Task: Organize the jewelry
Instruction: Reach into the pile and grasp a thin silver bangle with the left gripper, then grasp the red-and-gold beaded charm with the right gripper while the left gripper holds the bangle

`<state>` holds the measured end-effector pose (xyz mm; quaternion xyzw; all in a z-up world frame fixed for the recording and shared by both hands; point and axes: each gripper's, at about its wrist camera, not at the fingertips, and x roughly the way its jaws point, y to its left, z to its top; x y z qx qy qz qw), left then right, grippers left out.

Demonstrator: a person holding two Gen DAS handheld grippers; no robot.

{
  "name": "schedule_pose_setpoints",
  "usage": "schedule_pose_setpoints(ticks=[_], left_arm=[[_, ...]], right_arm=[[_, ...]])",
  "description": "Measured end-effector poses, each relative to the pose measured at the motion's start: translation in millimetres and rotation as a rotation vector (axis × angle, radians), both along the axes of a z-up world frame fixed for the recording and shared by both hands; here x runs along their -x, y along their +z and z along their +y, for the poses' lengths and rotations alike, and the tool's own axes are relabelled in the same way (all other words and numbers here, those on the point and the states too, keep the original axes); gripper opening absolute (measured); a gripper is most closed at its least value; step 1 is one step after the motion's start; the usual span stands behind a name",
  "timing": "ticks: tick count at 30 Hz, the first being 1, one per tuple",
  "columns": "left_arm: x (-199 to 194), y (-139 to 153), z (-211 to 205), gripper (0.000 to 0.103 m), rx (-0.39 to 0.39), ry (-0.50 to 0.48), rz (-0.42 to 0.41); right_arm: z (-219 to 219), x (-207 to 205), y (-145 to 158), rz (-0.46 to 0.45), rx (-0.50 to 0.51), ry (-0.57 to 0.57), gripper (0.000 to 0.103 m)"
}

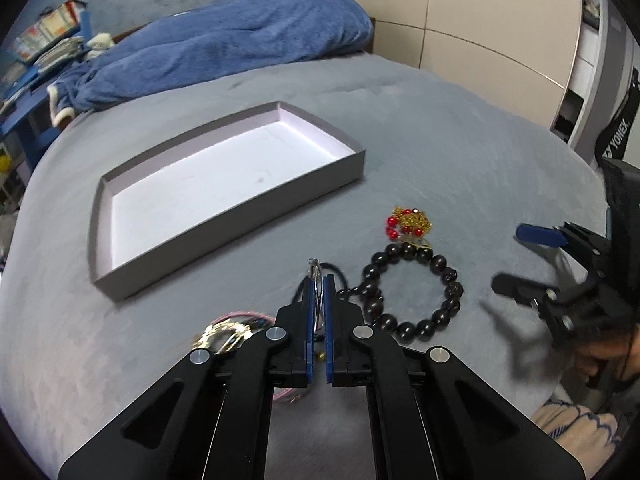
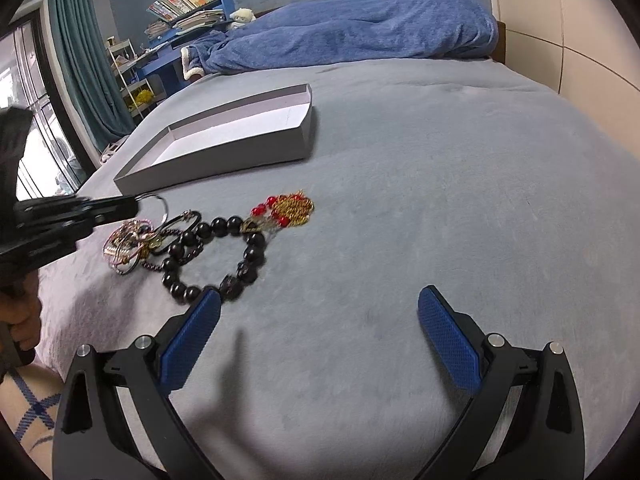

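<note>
fig.: left gripper (image 1: 318, 280) fingers closed on thin silver ring (image 1: 316, 276), lifted off the bed (image 1: 440, 152), likely for transfer to grey tray (image 1: 224, 208); right gripper (image 2: 320, 344) fingers wide open, empty, near black bead bracelet (image 2: 224, 256).

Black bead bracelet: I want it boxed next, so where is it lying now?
The black bead bracelet lies on the grey bedspread, right of the left gripper, just below the red-and-gold piece.

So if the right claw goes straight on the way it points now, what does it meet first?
Most likely only the grey bed cover. The right claw is open, and the space between and ahead of its fingers looks bare. The black bead bracelet lies just off its left finger, so depth there is uncertain.
</note>
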<state>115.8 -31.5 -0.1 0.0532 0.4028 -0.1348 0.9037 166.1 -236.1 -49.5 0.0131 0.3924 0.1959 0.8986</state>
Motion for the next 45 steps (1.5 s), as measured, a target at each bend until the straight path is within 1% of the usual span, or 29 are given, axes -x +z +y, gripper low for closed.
schedule_pose_setpoints(ticks=[2, 6, 11, 14, 16, 17, 18, 19, 20, 21, 22, 24, 28, 35, 42, 45], left_arm=[[2.8, 1.9, 4.7, 0.005, 0.008, 0.005, -0.002], [8.1, 7.3, 14.7, 0.005, 0.023, 0.013, -0.018], [10.0, 12.0, 25.4, 0.005, 0.036, 0.026, -0.025], [9.7, 15.7, 33.3, 0.005, 0.050, 0.029, -0.028], [9.6, 19.4, 40.4, 0.005, 0.060, 0.030, -0.033], [9.9, 20.4, 42.2, 0.005, 0.060, 0.031, -0.035], [9.8, 22.3, 45.4, 0.005, 0.060, 0.033, -0.038], [10.0, 23.3, 48.0, 0.005, 0.062, 0.033, -0.038], [9.5, 25.3, 51.8, 0.005, 0.068, 0.033, -0.038], [8.7, 26.8, 54.8, 0.005, 0.070, 0.034, -0.038], [8.1, 28.2, 57.1, 0.005, 0.071, 0.038, -0.039], [5.8, 31.9, 63.3, 0.005, 0.067, 0.049, -0.046], [0.0, 38.1, 74.1, 0.005, 0.066, 0.076, -0.060], [-16.8, 44.8, 90.4, 0.005, 0.063, 0.119, -0.080], [-42.2, 53.5, 101.0, 0.005, 0.050, 0.137, -0.090], [-54.5, 57.3, 105.2, 0.005, 0.047, 0.151, -0.093]], right_arm=[[0.9, -8.1, 2.1, 0.002, -0.011, 0.002, 0.096], [11.9, -32.1, 6.0, 0.011, -0.004, 0.020, 0.089], [30.8, -58.6, 3.9, 0.043, 0.011, 0.061, 0.087], [37.7, -73.0, -2.1, 0.083, 0.010, 0.073, 0.080], [40.4, -81.9, -8.8, 0.119, 0.018, 0.070, 0.071], [41.3, -82.7, -10.8, 0.122, 0.020, 0.069, 0.068], [41.6, -84.1, -12.2, 0.124, 0.024, 0.068, 0.059], [41.4, -84.6, -13.3, 0.124, 0.027, 0.065, 0.053], [40.5, -85.3, -13.4, 0.126, 0.020, 0.067, 0.043], [38.8, -85.4, -13.2, 0.130, 0.003, 0.074, 0.029], [37.7, -85.3, -12.8, 0.130, -0.006, 0.079, 0.021], [35.3, -83.3, -10.3, 0.121, -0.027, 0.094, 0.014], [32.6, -79.7, 1.7, 0.088, -0.060, 0.122, 0.012], [33.9, -83.4, 36.8, 0.023, -0.089, 0.154, 0.012], [50.4, -100.6, 74.4, -0.035, -0.077, 0.190, 0.012], [61.1, -110.2, 91.7, -0.064, -0.069, 0.202, 0.010]])
